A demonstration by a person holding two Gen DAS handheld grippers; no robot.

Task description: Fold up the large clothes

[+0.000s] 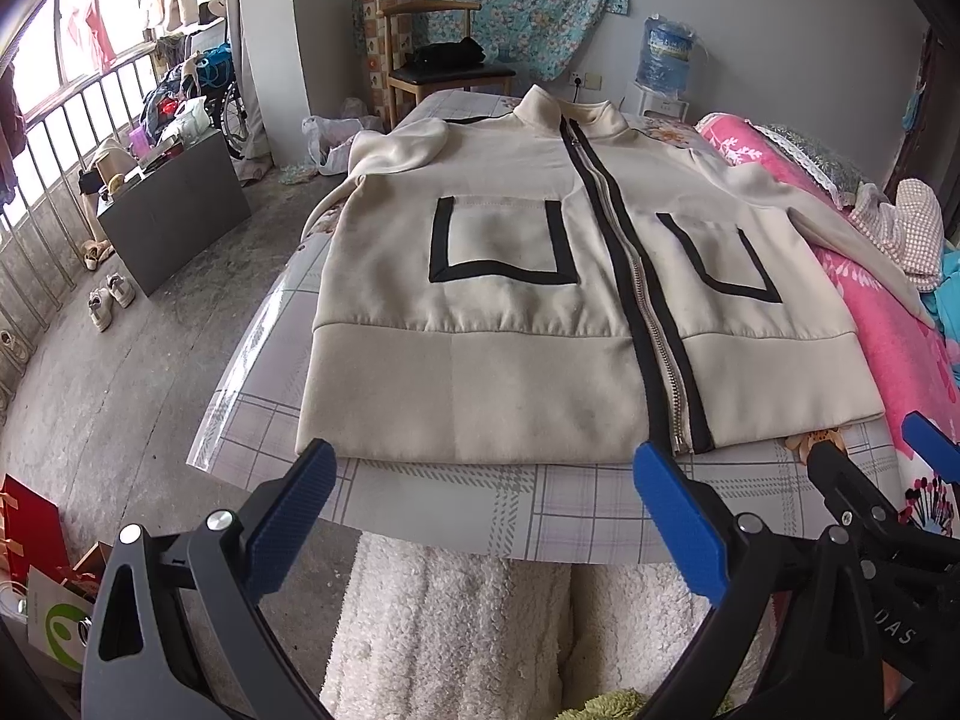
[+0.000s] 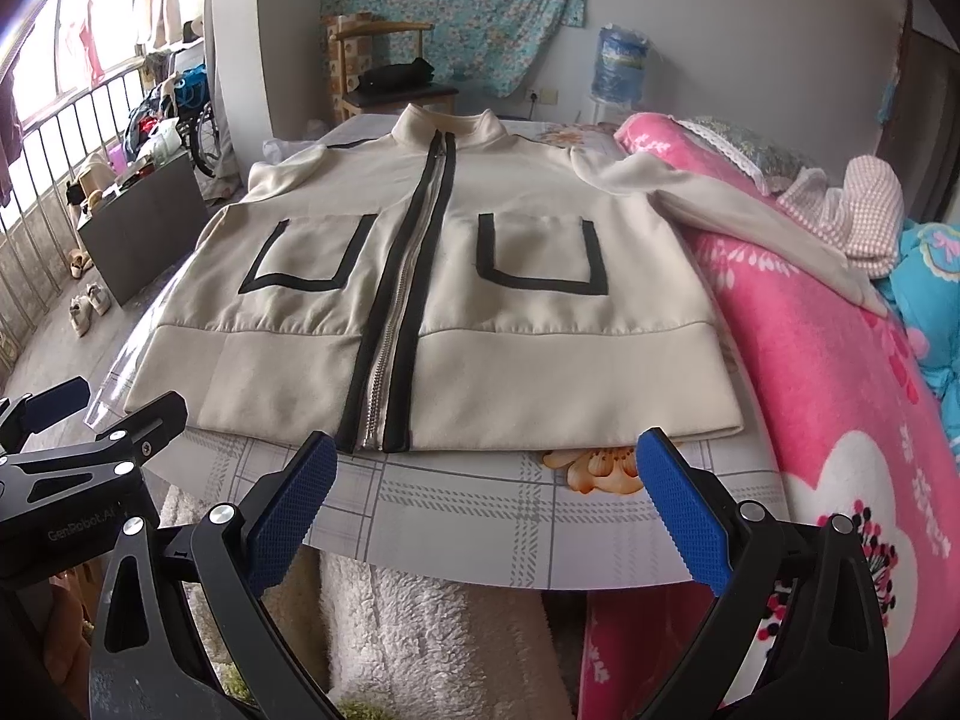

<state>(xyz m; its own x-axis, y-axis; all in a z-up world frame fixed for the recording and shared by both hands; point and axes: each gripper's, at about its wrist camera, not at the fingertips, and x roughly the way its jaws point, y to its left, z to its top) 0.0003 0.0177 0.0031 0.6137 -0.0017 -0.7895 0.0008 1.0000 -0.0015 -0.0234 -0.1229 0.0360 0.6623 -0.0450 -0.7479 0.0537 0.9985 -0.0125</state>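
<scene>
Cream jacket (image 1: 540, 300) (image 2: 432, 300) spread flat, front up, zipped, over most of the worktop (image 1: 540, 510) (image 2: 456, 516). Collar toward the far edge, hem just short of the near edge. Black-edged zipper (image 1: 636, 300) (image 2: 402, 312) down the middle, with a black-outlined pocket on either side. One sleeve (image 1: 396, 147) folded near the far left corner; the other sleeve (image 2: 720, 204) draped off the right edge onto a pink blanket (image 1: 888, 324) (image 2: 840, 360). Plaid cover with a clear sheet on top across the worktop, bare along the near edge. White fluffy fabric (image 1: 450, 630) (image 2: 420, 630) hanging below that edge.

Left gripper (image 1: 480, 480) held just off the near edge, blue fingers (image 1: 294, 516) spread wide apart, nothing between them, tips level with the hem but clear of it. Right gripper (image 2: 483, 474) (image 1: 864, 480) likewise off the near edge, to the right of the left one, fingers (image 2: 684, 516) wide apart and holding nothing, aimed at the hem right of the zipper.

Beyond the far edge: wooden chair (image 1: 444, 54) (image 2: 384, 66) with dark cloth on the seat, water jug (image 1: 666, 54) (image 2: 621, 63), floral cloth on the wall.
</scene>
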